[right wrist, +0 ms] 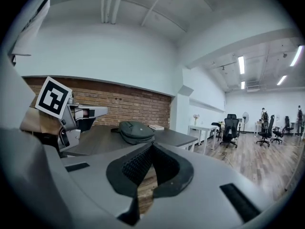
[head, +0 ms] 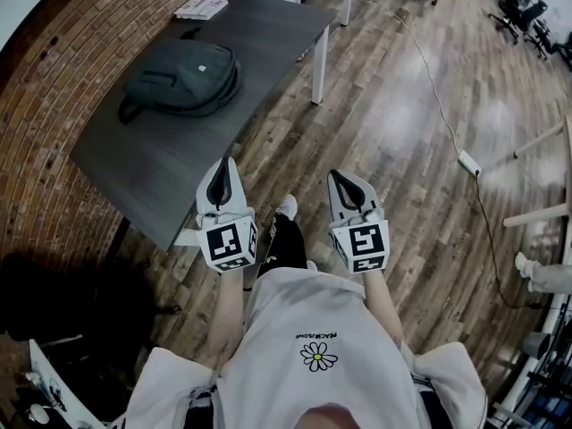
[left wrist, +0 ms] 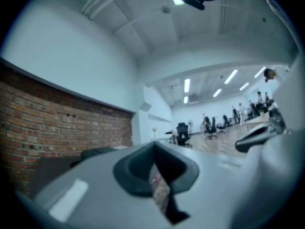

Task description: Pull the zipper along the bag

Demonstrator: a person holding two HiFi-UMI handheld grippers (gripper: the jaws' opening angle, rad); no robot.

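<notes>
Head view: dark grey-green bag point(head: 183, 79) lies flat toward the far end of the dark matte worktop point(head: 152, 164), by a brick wall, with a booklet point(head: 201, 7) just beyond it. Left gripper point(head: 225, 175) and right gripper point(head: 347, 186) hang well short of the bag. Both are closed and empty.

Left gripper view: the 2 jaws meet tip to tip with nothing between them.

Right gripper view: ribbed dark pads are together and empty. The bag shows as a rounded, slack hump.

Judgement: soft fabric, fairly light, likely to slide and buckle. Pin the cloth by the zip with 1 gripper and pinch the pull tab with the other. The tab is too small to locate.
</notes>
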